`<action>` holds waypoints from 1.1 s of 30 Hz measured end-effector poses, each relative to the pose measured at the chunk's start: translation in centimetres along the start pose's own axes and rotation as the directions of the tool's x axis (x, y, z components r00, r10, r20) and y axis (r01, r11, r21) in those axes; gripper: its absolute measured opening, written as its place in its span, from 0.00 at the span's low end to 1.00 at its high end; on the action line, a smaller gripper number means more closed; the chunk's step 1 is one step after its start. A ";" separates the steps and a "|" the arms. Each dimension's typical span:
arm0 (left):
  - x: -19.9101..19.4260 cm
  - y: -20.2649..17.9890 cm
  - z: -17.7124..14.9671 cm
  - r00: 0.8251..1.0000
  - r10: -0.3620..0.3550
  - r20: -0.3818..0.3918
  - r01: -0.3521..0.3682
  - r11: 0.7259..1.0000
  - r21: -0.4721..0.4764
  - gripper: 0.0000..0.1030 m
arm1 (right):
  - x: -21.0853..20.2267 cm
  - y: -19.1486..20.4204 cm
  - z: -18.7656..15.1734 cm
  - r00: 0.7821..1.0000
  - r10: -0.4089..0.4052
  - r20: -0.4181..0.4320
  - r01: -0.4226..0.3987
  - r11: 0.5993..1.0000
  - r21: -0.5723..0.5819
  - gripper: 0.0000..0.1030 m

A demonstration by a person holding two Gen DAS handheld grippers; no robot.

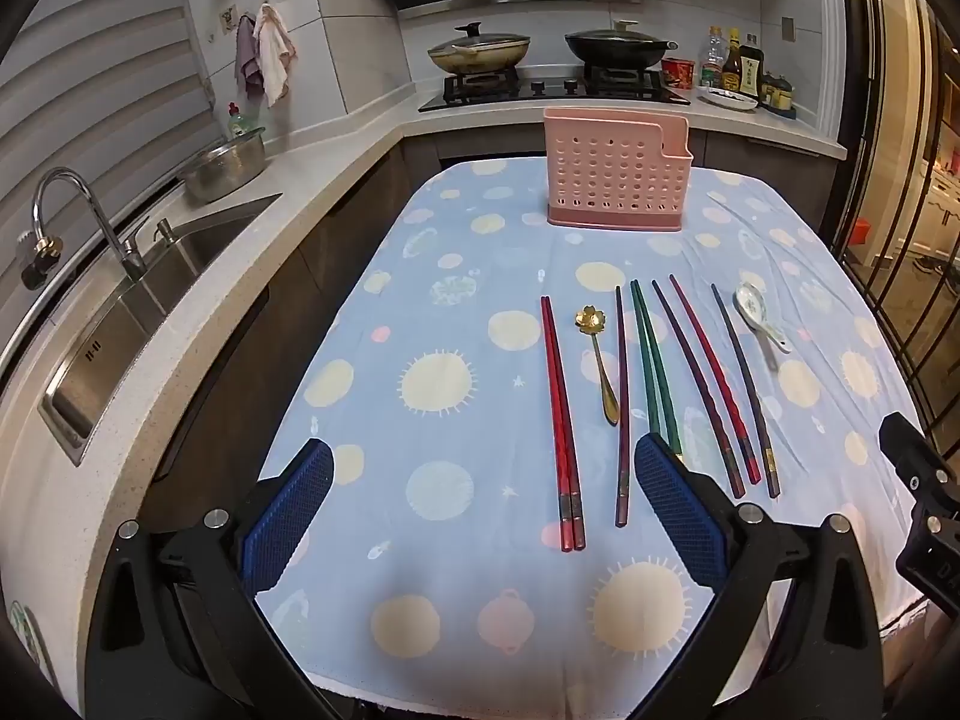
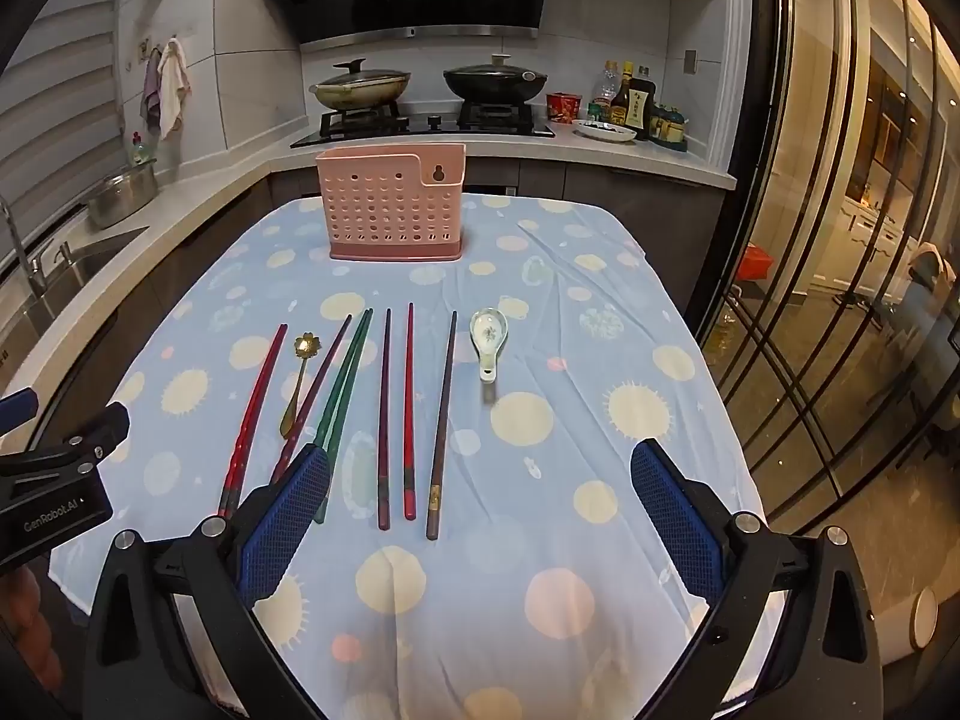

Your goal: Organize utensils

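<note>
A pink perforated utensil holder (image 1: 615,180) (image 2: 393,213) stands at the far end of the table. Several chopsticks lie in a row on the cloth: a red pair (image 1: 561,420) (image 2: 252,414), a green pair (image 1: 654,372) (image 2: 342,402), dark purple ones (image 1: 623,402) (image 2: 384,420) and a red one (image 1: 711,378) (image 2: 410,414). A gold flower spoon (image 1: 600,360) (image 2: 297,381) and a white ceramic spoon (image 1: 759,315) (image 2: 489,339) lie among them. My left gripper (image 1: 483,516) is open and empty above the near chopstick ends. My right gripper (image 2: 480,516) is open and empty.
The table has a blue cloth with sun prints (image 1: 432,384) (image 2: 522,420). A sink with faucet (image 1: 90,222) and a steel pot (image 1: 225,165) are on the left counter. A stove with two pans (image 1: 552,54) is behind. A glass door (image 2: 840,270) is at the right.
</note>
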State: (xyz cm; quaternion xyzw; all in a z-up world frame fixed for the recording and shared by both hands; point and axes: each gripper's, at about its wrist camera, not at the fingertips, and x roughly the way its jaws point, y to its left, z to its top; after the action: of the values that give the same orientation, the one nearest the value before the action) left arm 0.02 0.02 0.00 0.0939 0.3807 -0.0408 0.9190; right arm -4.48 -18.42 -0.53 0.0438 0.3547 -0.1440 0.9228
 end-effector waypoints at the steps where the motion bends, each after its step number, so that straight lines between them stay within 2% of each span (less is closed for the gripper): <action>1: 0.0 0.0 0.0 1.000 0.001 0.002 -0.001 1.000 0.000 0.93 | 0.1 0.0 0.0 1.000 0.004 -0.009 -0.004 1.000 0.003 0.93; 33: 0.0 0.4 -0.1 1.000 0.010 0.002 -0.010 1.000 0.001 0.93 | -0.3 -0.1 -0.1 1.000 -0.002 0.007 0.002 1.000 0.003 0.93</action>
State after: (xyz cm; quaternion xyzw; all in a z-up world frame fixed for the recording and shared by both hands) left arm 0.02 0.47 -0.06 0.0962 0.3791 -0.0365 0.9196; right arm -4.82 -18.47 -0.44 0.0442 0.3512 -0.1457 0.9238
